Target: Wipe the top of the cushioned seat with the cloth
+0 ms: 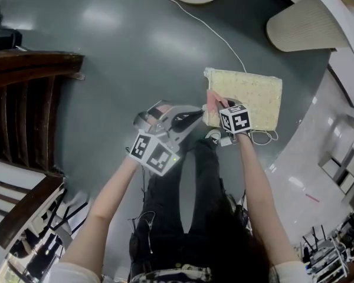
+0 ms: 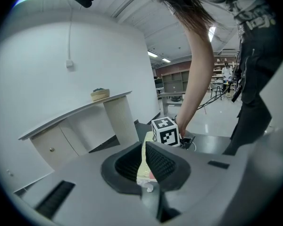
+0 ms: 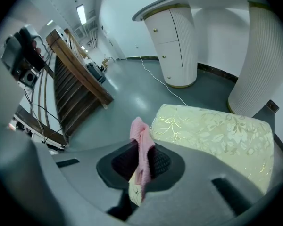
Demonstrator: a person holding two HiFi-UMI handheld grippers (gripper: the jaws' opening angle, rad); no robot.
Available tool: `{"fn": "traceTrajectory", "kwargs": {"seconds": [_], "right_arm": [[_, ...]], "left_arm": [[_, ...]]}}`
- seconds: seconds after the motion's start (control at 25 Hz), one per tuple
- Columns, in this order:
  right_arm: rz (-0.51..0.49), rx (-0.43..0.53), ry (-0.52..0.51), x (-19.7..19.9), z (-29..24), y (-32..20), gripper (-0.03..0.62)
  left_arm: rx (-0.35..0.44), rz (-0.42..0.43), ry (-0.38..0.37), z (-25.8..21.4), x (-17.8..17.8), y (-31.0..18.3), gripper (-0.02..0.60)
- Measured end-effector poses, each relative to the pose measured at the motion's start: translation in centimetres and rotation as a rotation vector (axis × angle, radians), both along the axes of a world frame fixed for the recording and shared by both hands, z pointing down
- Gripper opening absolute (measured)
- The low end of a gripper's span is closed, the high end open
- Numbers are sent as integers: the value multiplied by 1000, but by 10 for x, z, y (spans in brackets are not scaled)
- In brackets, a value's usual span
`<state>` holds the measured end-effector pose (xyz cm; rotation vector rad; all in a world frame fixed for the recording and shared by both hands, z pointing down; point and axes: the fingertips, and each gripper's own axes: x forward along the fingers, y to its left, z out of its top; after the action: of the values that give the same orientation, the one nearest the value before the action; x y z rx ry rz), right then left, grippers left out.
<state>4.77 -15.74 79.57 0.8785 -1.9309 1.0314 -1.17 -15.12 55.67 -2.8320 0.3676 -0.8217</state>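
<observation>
Two tools are in the person's hands, both held close to one end of the seat, a low rectangular cushion in pale yellow cloth with a leafy pattern, standing on the grey floor; the right tool has its jaws pressed together on the pink cloth, which stands up out of the jaws in a crumpled fold; in the head view the cloth lies over the edge of the seat at the end nearest the person's legs; whether it touches the cushion top I cannot tell. The left tool points at that same end of the seat from the side away from it; its jaws are drawn close together with only a thin slit between them, and through the slit a strip of the yellow seat and a bit of pink show; just beyond them is the marker cube of the right tool, with the person's forearm rising above it.

A white cable runs across the floor from the far side of the seat; a second loop of cable lies by the seat's near side, beside the right tool. Beyond the seat stands a ribbed pale column, and a rounded white cabinet is further off; a dark wooden railing is well apart from the seat, on the left tool's side.
</observation>
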Motion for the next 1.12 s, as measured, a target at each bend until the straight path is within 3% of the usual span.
{"fn": "traceTrajectory", "kwargs": {"seconds": [0.24,0.52,1.12], "right_arm": [[0,-19,49,13,10,5,14],[56,-29,82,55,17,5,14],[249,-40,213,221,16,13,14]], "left_arm": [[-8,17,-4,3,-4,7,25],[-20,29,0,6,12,7,23],[-30,120,4,-1,85,15,23]]}}
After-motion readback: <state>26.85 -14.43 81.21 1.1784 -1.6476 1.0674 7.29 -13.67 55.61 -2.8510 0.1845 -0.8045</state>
